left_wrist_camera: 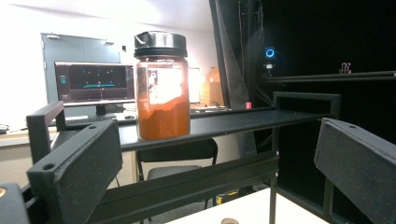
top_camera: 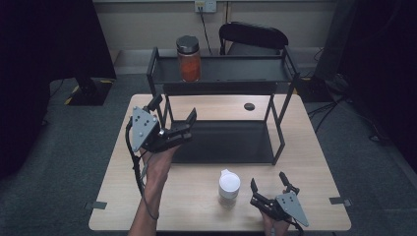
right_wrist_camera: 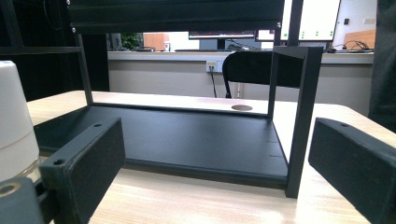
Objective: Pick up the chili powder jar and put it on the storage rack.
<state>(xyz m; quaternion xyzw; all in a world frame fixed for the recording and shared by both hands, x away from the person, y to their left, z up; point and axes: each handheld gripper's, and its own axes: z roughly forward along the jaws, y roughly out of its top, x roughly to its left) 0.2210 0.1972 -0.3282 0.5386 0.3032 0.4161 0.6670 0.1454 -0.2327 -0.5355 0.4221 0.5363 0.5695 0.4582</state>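
A light wooden counter (top_camera: 196, 206) carries a black two-tier rack (top_camera: 221, 73), its top shelf raised on thin legs over a flat base tray. On the left end of the top shelf stands a jar (top_camera: 189, 59) of orange-red contents with a dark lid, upright and untouched by either tool. Nearer the person, on bare wood in front of the rack, stands a white bottle (top_camera: 229, 186), also upright.

The left claw (top_camera: 184, 129) hangs above the rack's front left corner, jaws spread wide and gripping nothing; in the left gripper view the jar (left_wrist_camera: 161, 88) stands between the jaws but farther off, so the claw seems lined up with it and still apart from it. The right claw (top_camera: 268, 189) rests low at the counter's near edge, just right of the white bottle, likewise spread and empty; the right gripper view has the bottle (right_wrist_camera: 14, 121) at its left edge, outside the jaws.

Judging by this, one container looks shelved and one waits on the counter. Whether the jar is the next pick or has been placed, the scene cannot settle. No grasp is in hand; any carrying work lies ahead.
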